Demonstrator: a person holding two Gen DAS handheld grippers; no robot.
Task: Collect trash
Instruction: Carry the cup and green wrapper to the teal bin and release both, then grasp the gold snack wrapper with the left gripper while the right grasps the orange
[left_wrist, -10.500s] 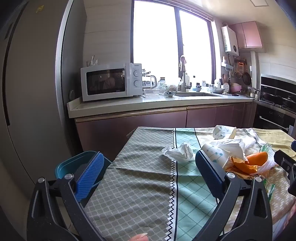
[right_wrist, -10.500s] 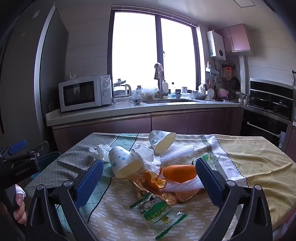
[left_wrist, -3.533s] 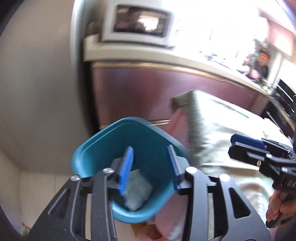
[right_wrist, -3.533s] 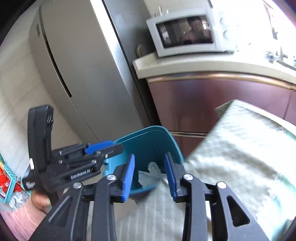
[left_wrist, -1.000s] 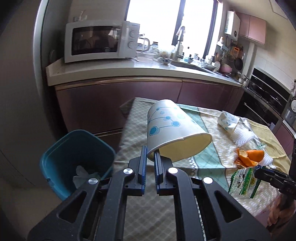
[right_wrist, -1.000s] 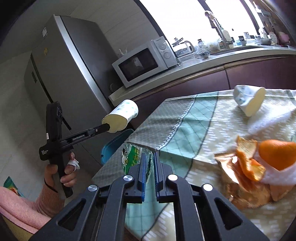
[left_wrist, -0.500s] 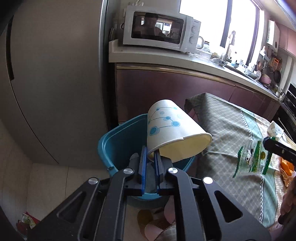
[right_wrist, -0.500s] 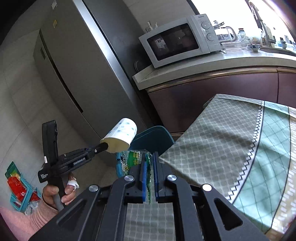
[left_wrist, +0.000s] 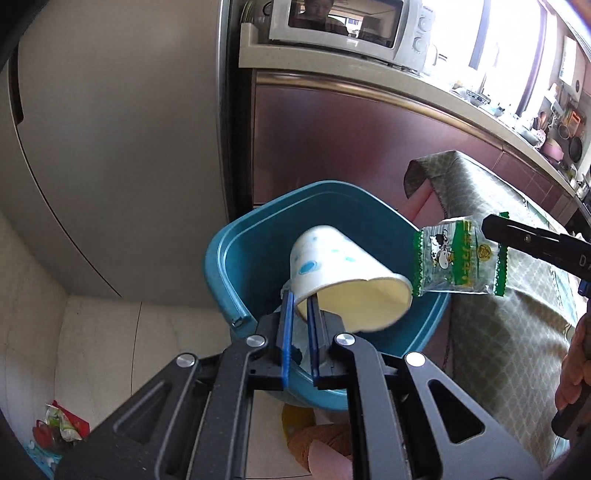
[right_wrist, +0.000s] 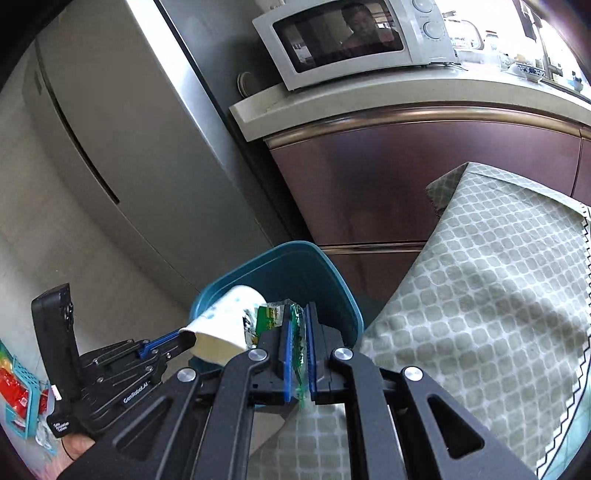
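- The left claw (left_wrist: 300, 312) is clamped on the rim of a white paper cup (left_wrist: 334, 269) with blue dots; the cup lies tilted, mouth toward the camera, directly ahead of the fingers and over the open teal bin (left_wrist: 236, 258).
- The right claw (right_wrist: 297, 328) is pinched shut on a clear, green-edged snack wrapper (right_wrist: 295, 339), which stands edge-on between its blue pads.
- In the left wrist view the wrapper (left_wrist: 460, 264) hangs just right of the cup's mouth, above the bin's right rim; it bears a cow cartoon and yellow characters too small to read.
- The left tool's body reads "GenRobot.AI" in the right wrist view.
- The table (right_wrist: 498, 295), under a green patterned cloth, lies right of both claws, beside the bin (right_wrist: 332, 280).
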